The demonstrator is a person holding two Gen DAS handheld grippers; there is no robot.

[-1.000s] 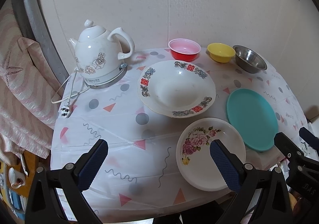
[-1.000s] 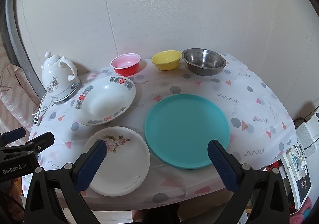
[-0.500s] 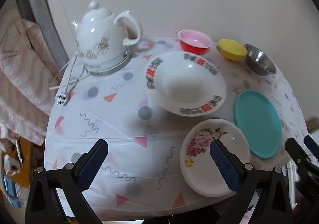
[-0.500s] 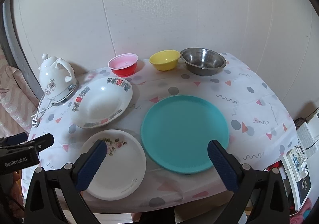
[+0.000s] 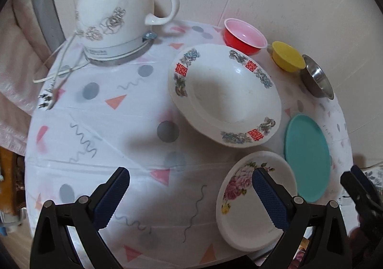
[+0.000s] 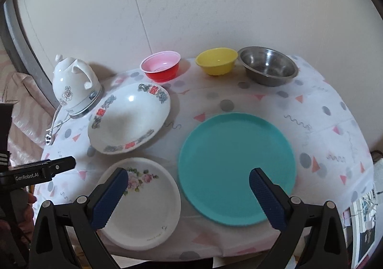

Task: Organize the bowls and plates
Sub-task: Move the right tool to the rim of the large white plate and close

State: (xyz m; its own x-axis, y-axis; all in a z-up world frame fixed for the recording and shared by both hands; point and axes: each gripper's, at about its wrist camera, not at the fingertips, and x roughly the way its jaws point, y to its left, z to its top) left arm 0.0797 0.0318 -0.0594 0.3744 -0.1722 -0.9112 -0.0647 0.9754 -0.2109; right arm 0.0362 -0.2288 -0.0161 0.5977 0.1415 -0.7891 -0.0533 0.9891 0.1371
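Observation:
A large white plate with a red-and-blue rim (image 5: 225, 94) (image 6: 129, 118) lies mid-table. In front of it sits a small white plate with pink flowers (image 5: 253, 199) (image 6: 143, 202). A teal plate (image 5: 307, 156) (image 6: 237, 166) lies to the right. Along the wall stand a red bowl (image 5: 244, 35) (image 6: 161, 69), a yellow bowl (image 5: 288, 54) (image 6: 216, 60) and a steel bowl (image 5: 317, 77) (image 6: 269, 68). My left gripper (image 5: 191, 194) hangs open over the front left of the table. My right gripper (image 6: 186, 194) hangs open over the gap between the flowered and teal plates.
A white ceramic kettle (image 5: 119, 8) (image 6: 74, 84) on its base stands at the back left, its cord and plug (image 5: 47, 99) trailing to the table's left edge. The round table wears a patterned white cloth (image 5: 107, 125). A wall runs close behind.
The left gripper has moved forward and left, toward the kettle, so the table looks larger and nearer. The right gripper has shifted only slightly. No dish has moved.

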